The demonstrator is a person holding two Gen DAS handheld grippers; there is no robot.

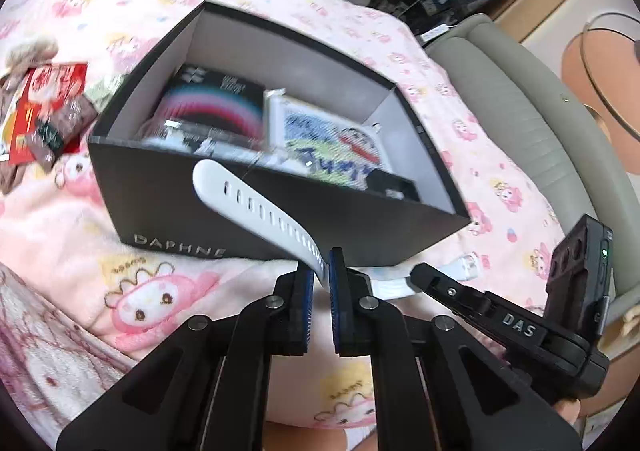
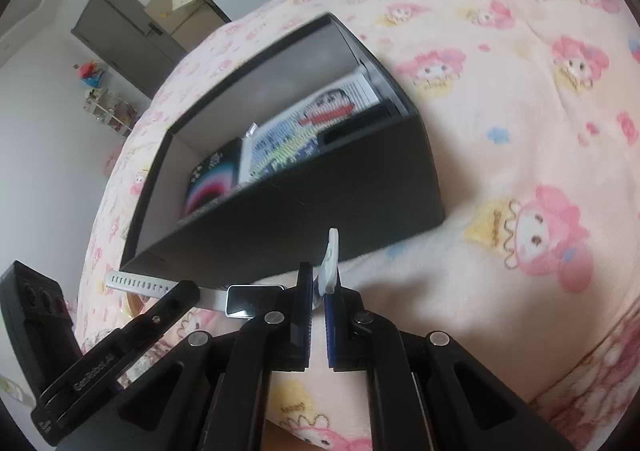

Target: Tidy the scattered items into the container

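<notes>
A white smartwatch hangs between my two grippers in front of the black box. My left gripper is shut on its holed strap, which sticks up against the box's front wall. In the right wrist view my right gripper is shut on the other strap end. The watch's dark face lies just left of those fingers, and the holed strap runs on to the left gripper. The box, open on top, holds a black rainbow-printed pack, a cartoon picture and a small black item.
Everything rests on a pink cartoon-print blanket. Red and brown snack packets lie left of the box. A grey padded edge runs along the right. The right gripper reaches in from the lower right of the left wrist view.
</notes>
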